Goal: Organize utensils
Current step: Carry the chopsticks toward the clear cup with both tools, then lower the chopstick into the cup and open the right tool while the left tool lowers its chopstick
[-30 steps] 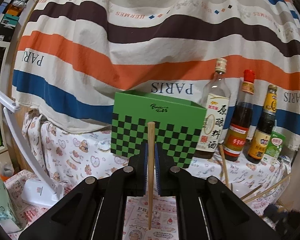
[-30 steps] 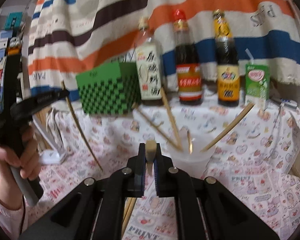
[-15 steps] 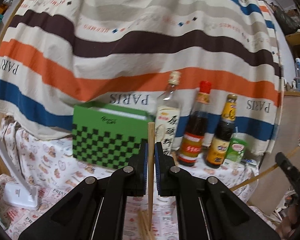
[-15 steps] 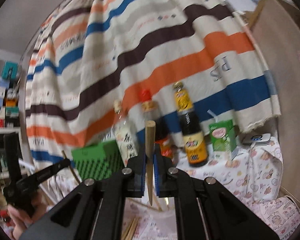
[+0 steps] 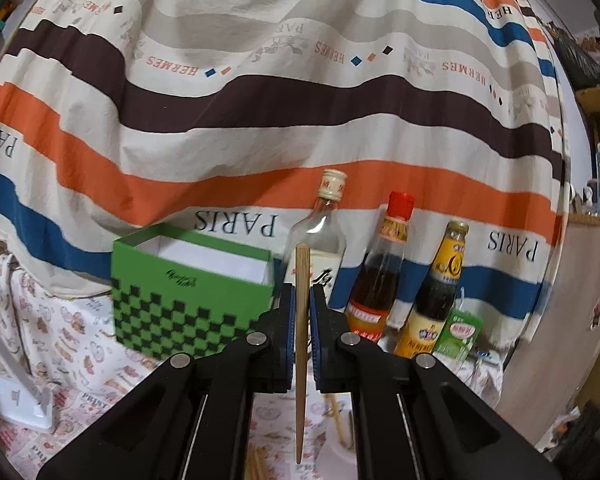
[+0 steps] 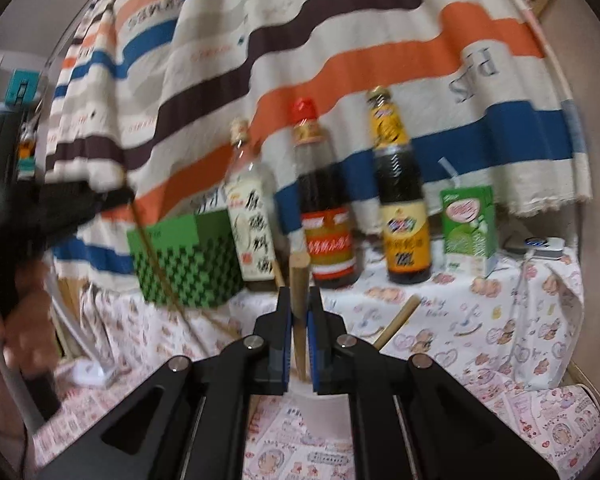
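Note:
My left gripper (image 5: 300,300) is shut on a wooden chopstick (image 5: 301,360) that stands upright between its pads, its tip hanging above the table. Behind it stands the green checked box (image 5: 192,300) with its top open. My right gripper (image 6: 299,308) is shut on another chopstick (image 6: 299,280), also upright, just above a white translucent cup (image 6: 324,404). A loose chopstick (image 6: 396,320) leans out of that cup to the right. In the right wrist view the left gripper (image 6: 100,200) shows at the left with its slanting chopstick (image 6: 160,272), held by a person's hand (image 6: 20,344).
Three sauce bottles (image 6: 324,200) and a green drink carton (image 6: 466,224) stand along the back against a striped cloth (image 5: 260,120). A white lamp base (image 5: 20,400) sits at the left. A small grey device (image 6: 540,246) with a cable lies at the far right.
The left gripper has risen and shifted, so the box's open top now shows. The right gripper's view swung up, then back down over the cup. Both keep their chopsticks.

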Demonstrator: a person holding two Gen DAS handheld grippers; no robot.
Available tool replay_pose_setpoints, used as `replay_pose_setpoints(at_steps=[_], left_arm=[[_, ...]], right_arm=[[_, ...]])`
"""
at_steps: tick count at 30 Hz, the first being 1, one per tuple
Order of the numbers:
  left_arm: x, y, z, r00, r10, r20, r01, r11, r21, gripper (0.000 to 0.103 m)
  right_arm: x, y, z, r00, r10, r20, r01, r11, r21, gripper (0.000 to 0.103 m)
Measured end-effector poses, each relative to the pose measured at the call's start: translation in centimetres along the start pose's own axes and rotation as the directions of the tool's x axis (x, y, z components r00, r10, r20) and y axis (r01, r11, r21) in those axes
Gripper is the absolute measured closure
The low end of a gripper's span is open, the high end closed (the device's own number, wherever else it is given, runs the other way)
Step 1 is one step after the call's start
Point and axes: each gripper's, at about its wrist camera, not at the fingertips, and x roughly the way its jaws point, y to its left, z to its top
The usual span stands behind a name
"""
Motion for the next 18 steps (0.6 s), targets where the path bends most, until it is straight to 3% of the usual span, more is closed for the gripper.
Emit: replay_pose_setpoints(at_steps=[7,14,16,18], left_arm=[[2.0,-1.4,1.3,0.999,-0.043,0.009,0.044,0.998,-0.05,0.097],[4.5,-2.5,0.2,0.997,-0.079,-0.021,0.077,0.994,-0.074,0.097],[5.1,-2.5,-0.4,0.995,-0.089,-0.04,0.086,0.993,-0.085,0.097],[5.8,-2.4,-1.0,0.994,-0.093,-0.062,0.086,0.991,-0.099,0.097]], right_arm=[[2.5,-1.6,-1.2,0.995,0.014,-0.097,-0.011,0.999,0.034,0.096],[2.9,-2.6,-1.2,0.993,0.024,-0.119,-0.017,0.998,0.063,0.096],[2.3,-2.7,-0.9,0.995,0.03,-0.1,-0.023,0.997,0.07,0.094],[1.8,-2.9,-0.4,0.997,0.023,-0.075,-0.017,0.996,0.084,0.08]])
